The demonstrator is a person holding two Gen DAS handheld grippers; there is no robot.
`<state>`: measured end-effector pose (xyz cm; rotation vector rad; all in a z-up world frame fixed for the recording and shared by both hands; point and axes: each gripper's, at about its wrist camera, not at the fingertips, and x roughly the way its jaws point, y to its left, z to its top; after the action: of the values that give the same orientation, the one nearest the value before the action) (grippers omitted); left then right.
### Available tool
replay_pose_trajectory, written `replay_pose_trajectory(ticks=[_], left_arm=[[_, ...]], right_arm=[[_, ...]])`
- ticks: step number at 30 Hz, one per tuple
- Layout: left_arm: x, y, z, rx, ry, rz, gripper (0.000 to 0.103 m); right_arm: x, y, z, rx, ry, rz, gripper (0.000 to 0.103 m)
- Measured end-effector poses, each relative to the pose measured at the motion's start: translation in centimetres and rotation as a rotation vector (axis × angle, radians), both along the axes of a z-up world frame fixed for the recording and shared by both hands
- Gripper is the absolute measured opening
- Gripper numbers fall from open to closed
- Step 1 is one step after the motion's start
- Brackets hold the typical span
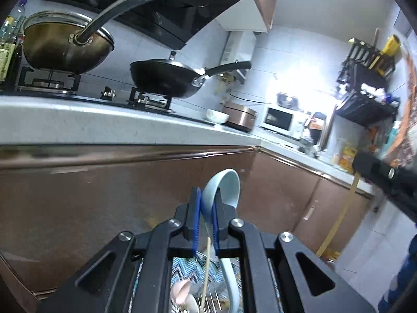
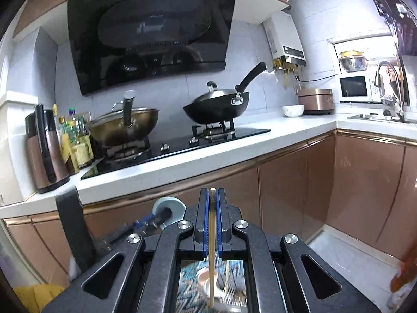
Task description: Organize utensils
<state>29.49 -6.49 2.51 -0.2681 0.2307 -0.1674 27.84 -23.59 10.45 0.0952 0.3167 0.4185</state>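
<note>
My left gripper is shut on a pale blue ceramic spoon. The spoon's bowl sticks up past the fingertips and its handle hangs down below the jaws. My right gripper is shut on a wooden chopstick, which runs straight down between the blue pads. The chopstick and the right gripper also show at the right of the left wrist view. The left gripper with the spoon also shows at the left of the right wrist view. Below both grippers lie more utensils, a pinkish spoon and a fork, on a patterned cloth.
A white counter runs ahead with brown cabinet doors under it. On the stove stand a lidded brass wok and a black wok. A white bowl, a rice cooker, a microwave and a sink faucet are to the right.
</note>
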Motion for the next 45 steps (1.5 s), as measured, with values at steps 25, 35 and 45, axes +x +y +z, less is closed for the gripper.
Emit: replay_pose_trajectory(ticks=[25, 35, 45], left_arm=[[2.8, -5.9, -10.1, 0.144, -0.124, 0.286, 0.011], [1.2, -5.0, -8.6, 0.120, -0.095, 0.178, 0.035], [-4.8, -0.4, -2.6, 0.149, -0.047, 0.125, 0.056]], right_arm=[[5.8, -0.4, -14.0, -0.059, 0.074, -0.036, 0.005], [5.1, -1.2, -15.8, -0.068, 0.149, -0.071, 0.015], [0.6, -1.2, -11.6, -0.087, 0.096, -0.102, 0.027]])
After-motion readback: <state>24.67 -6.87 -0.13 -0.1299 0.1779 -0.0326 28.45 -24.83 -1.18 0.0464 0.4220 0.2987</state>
